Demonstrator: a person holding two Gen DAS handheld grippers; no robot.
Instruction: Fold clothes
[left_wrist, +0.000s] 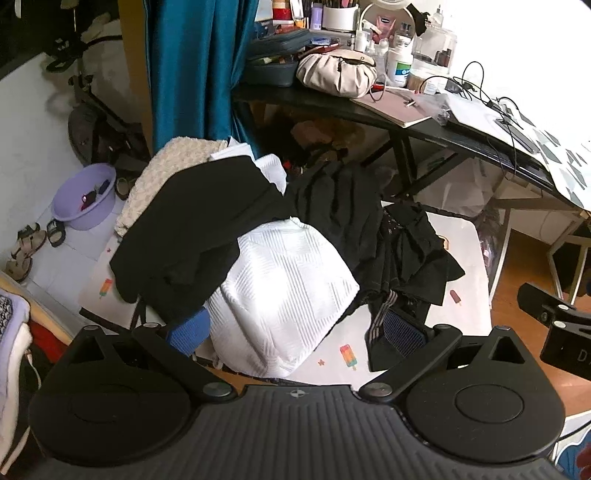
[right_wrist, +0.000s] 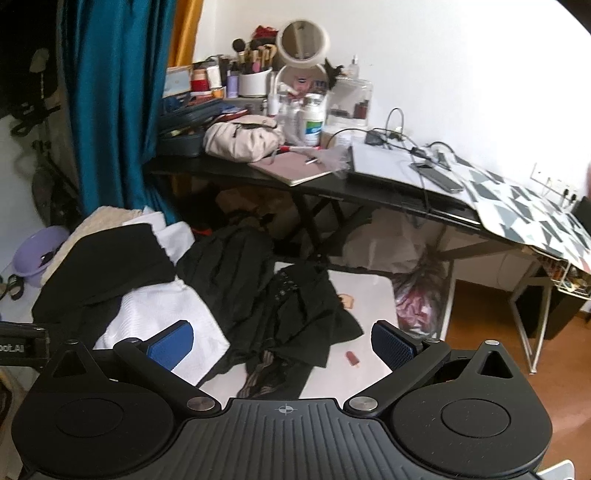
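1. My left gripper (left_wrist: 295, 332) hangs over the white textured garment (left_wrist: 284, 291) at frame centre, jaws spread wide, gripping nothing.
2. My right gripper (right_wrist: 282, 343) is likewise released, above the black pleated garment (right_wrist: 280, 306).
3. Clothes lie heaped, unfolded, on the low white table (right_wrist: 369, 295); I judge both grippers poised to pick.
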